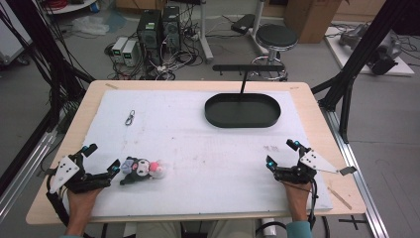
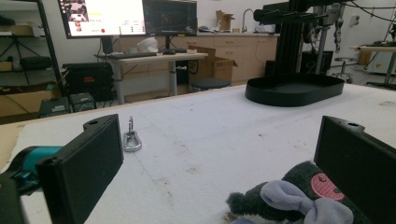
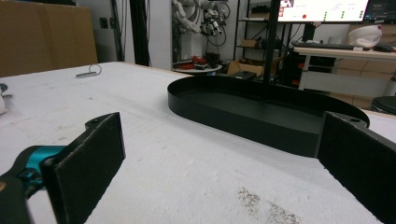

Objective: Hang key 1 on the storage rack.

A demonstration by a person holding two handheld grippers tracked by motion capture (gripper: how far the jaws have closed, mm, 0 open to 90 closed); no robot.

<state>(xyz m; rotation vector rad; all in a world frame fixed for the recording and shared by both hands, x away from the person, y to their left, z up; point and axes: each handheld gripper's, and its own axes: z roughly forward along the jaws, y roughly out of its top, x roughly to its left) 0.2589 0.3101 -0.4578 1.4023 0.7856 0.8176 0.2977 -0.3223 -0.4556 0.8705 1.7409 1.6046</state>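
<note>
The plush (image 1: 142, 169) lies lower left of the high view, just beside the left gripper (image 1: 102, 162), whose jaws gape empty. Soft and light, I'd pinch its middle. The right gripper (image 1: 283, 152) gapes empty too.

Even, soft light from overhead fills the room, and shadows on the white table (image 1: 198, 144) are faint. The high view is slightly soft and grainy. In both gripper views the nearest parts blur, and monitors (image 2: 107, 16) glare brightly.
</note>
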